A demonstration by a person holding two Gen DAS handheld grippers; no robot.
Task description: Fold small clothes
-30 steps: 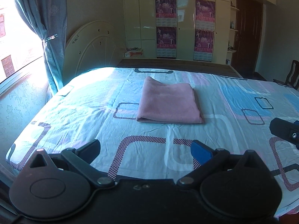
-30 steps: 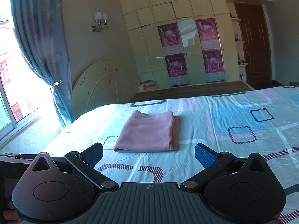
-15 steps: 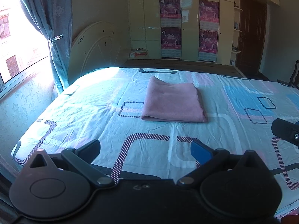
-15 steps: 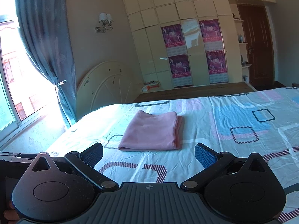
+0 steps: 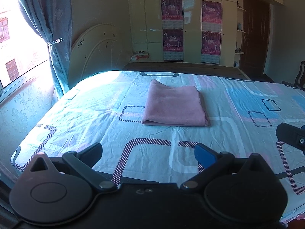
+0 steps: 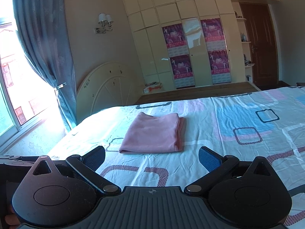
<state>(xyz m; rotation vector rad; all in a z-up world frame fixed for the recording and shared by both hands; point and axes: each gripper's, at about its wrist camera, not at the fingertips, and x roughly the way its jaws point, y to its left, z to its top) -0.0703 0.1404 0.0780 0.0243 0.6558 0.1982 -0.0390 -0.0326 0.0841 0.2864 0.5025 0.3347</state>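
Observation:
A pink cloth [image 5: 174, 104] lies folded into a flat rectangle on the patterned bed sheet [image 5: 95, 114]. In the right wrist view the same pink cloth [image 6: 153, 135] shows its stacked edges on its right side. My left gripper [image 5: 149, 152] hangs open over the near part of the bed, well short of the cloth, with nothing between its fingers. My right gripper [image 6: 151, 156] is open too, just short of the cloth's near edge, and holds nothing. Its black tip [image 5: 291, 137] shows at the right edge of the left wrist view.
A white rounded headboard [image 5: 95, 55] leans by the blue curtain [image 5: 49, 28] and the bright window at left. A wardrobe with purple posters [image 5: 190, 28] and a dark door [image 5: 253, 38] stand beyond the bed. A chair [image 5: 300, 76] is at far right.
Both cameras have pulled back and tilted up a little, so the cloth sits slightly farther away. The cloth has not moved, and both grippers stay open.

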